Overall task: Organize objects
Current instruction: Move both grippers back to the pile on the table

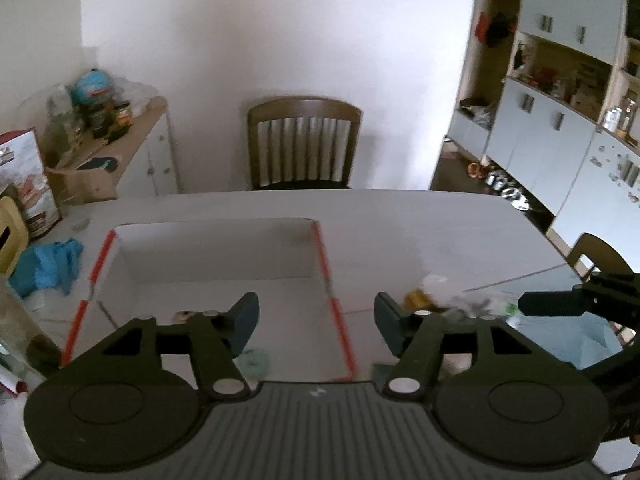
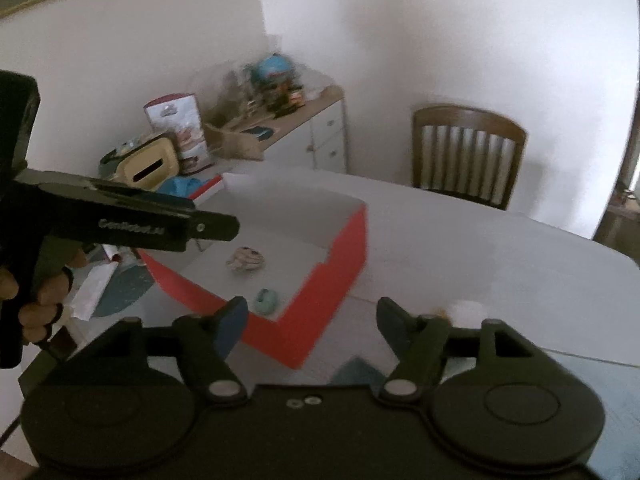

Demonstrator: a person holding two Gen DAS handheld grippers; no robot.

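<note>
A red-sided box with a white inside (image 2: 340, 264) stands on the white table (image 2: 480, 256); it also shows in the left wrist view (image 1: 324, 264). Inside lie a crumpled patterned item (image 2: 245, 259) and a small teal object (image 2: 267, 301). My left gripper (image 1: 316, 316) is open and empty above the box's near right edge. My right gripper (image 2: 312, 322) is open and empty over the box's near corner. Small objects lie right of the box: a yellow one (image 1: 418, 300), a white one (image 1: 434, 282) and crumpled clear wrapping (image 1: 472, 306). The white one shows in the right wrist view (image 2: 466, 310).
A blue cloth (image 1: 48, 266) and a printed carton (image 1: 28, 184) sit at the table's left. A wooden chair (image 1: 302, 144) stands behind the table. A cluttered sideboard (image 1: 132, 140) is at back left, cabinets (image 1: 552, 120) at right. The other gripper's body (image 2: 120, 220) reaches in from the left.
</note>
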